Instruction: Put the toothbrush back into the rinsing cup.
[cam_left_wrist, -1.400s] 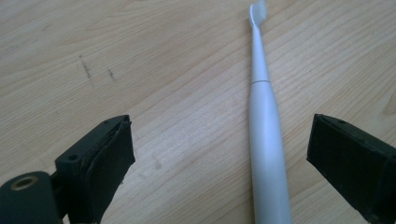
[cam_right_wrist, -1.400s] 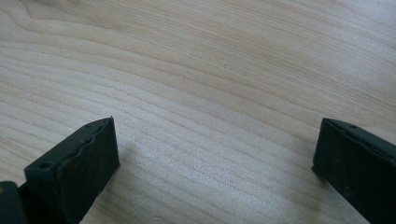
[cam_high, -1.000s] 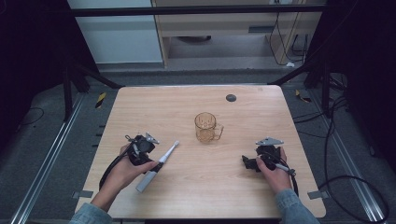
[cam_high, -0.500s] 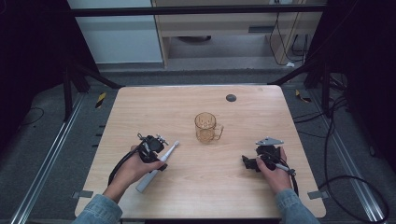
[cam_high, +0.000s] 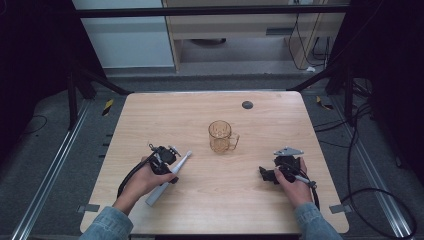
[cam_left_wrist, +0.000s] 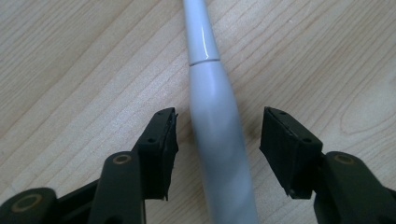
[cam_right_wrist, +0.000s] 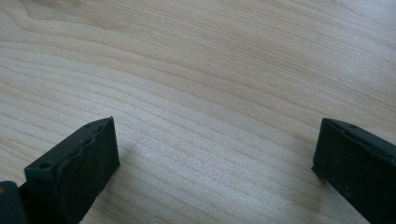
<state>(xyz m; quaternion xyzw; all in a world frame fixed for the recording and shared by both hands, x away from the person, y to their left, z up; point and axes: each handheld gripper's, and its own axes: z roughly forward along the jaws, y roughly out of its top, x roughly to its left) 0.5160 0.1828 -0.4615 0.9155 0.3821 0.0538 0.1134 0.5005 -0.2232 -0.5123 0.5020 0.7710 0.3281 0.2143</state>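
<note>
Progress: early. The electric toothbrush (cam_left_wrist: 212, 116) lies flat on the bench (cam_high: 200, 107), near its left front. The left gripper (cam_left_wrist: 217, 135) straddles the handle; its jaws have just been closing, with gaps remaining on both sides, so no grasp is made yet. Lifting remains. The right gripper (cam_right_wrist: 215, 154) rests spread wide over bare wood. Count: one toothbrush, one amber mug (cam_high: 221, 137), two grippers.

Bright table, dark surroundings
Even overhead light on the table (cam_high: 210, 200); soft shadows, a glare streak on the toothbrush (cam_left_wrist: 205, 42), blurred near.
</note>
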